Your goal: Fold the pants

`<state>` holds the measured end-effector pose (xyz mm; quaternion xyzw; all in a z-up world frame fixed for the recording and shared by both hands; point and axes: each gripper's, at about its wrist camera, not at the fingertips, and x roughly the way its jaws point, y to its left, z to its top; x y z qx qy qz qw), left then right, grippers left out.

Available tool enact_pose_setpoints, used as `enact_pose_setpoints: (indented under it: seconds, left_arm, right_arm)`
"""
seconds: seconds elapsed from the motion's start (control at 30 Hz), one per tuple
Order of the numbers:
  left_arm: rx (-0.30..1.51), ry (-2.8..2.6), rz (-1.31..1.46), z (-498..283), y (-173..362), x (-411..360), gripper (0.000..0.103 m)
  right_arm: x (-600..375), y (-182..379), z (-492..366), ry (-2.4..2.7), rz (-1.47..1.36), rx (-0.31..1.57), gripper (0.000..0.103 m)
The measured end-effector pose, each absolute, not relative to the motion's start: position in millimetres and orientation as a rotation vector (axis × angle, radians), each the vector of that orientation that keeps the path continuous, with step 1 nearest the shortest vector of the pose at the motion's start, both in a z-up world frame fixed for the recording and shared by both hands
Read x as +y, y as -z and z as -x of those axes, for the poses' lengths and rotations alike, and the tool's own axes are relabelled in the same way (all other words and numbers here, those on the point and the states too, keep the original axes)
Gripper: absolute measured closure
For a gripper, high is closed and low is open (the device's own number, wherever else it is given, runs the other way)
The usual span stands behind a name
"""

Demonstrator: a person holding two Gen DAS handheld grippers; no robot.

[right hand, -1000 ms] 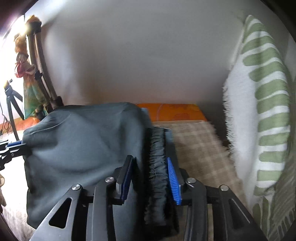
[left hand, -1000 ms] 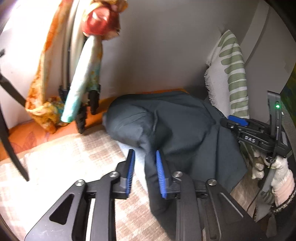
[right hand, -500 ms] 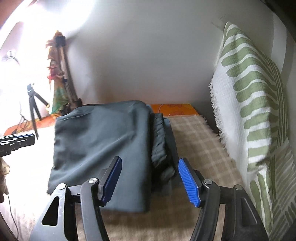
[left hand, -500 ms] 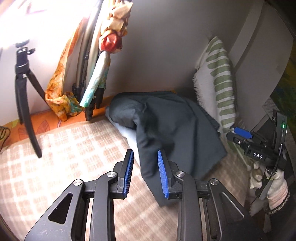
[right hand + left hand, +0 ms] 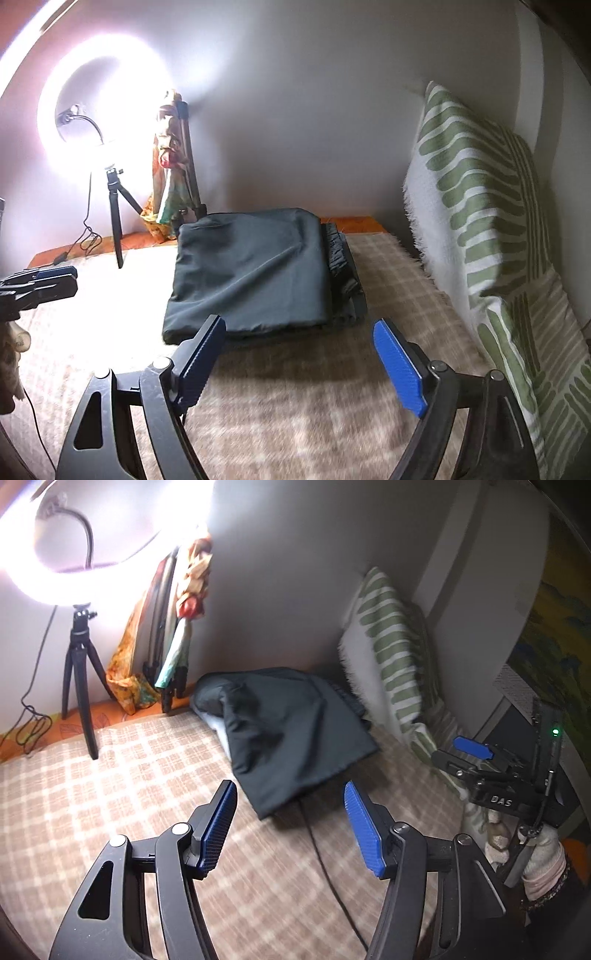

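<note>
Pillow (image 5: 476, 206) beside folded pants (image 5: 255, 269)

Black gripper (image 5: 290, 825) frames, blue ribbed pads (silver screws); "DAS" marking

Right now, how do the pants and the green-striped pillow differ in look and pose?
The pants are plain dark grey, while the pillow is white with green stripes. The pants lie flat, folded into a rectangle on the checked blanket; the pillow stands upright, leaning at the wall. The pants show a gathered waistband along their right edge; the pillow has a fringed edge. Neither is held: left gripper and right gripper are open.
</note>
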<state>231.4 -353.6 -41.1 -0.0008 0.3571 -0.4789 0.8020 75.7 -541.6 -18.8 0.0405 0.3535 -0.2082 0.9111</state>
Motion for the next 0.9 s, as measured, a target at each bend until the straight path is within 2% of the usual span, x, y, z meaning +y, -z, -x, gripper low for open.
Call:
enact_pose_setpoints:
  seconds: [0.27, 0.43, 0.57, 0.9]
  left_arm:
    - [0.698, 1.033, -0.009, -174, 29, -326, 0.030]
    - [0.685, 1.008, -0.029, -144, 25, -314, 0.029]
    - [0.661, 0.980, -0.022, -120, 21, -300, 0.022]
    - [0.694, 0.877, -0.037, -85, 26, -286, 0.022]
  right_arm:
    - [-509, 10, -31, 0.454, -0.097, 0.683, 0.003]
    - [-486, 6, -5, 0.450, -0.091, 0.643, 0.000]
    - [-471, 5, 13, 0.437, -0.110, 0.622, 0.000]
    - [-446, 12, 45, 0.444, -0.085, 0.610, 0.000]
